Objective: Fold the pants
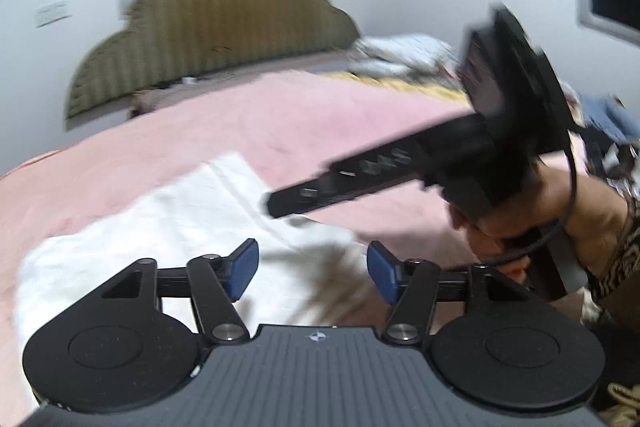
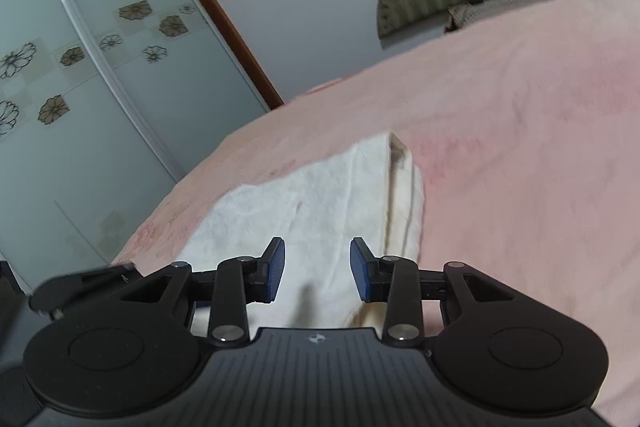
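White pants (image 1: 168, 227) lie folded flat on the pink bedspread (image 1: 280, 115), a compact rectangle. My left gripper (image 1: 312, 269) is open and empty, hovering above the pants' near right part. The right gripper device (image 1: 360, 179) is seen from the side in the left wrist view, blurred, held by a hand above the pants' right edge. In the right wrist view the pants (image 2: 320, 195) show a folded seam on their right side, and my right gripper (image 2: 318, 269) is open and empty above their near end.
An olive cloud-shaped headboard (image 1: 208, 23) stands at the bed's far end. Crumpled clothes (image 1: 404, 55) lie at the far right of the bed. A sliding wardrobe with flower panels (image 2: 100, 67) stands beside the bed. The pink bedspread (image 2: 520, 147) spreads right.
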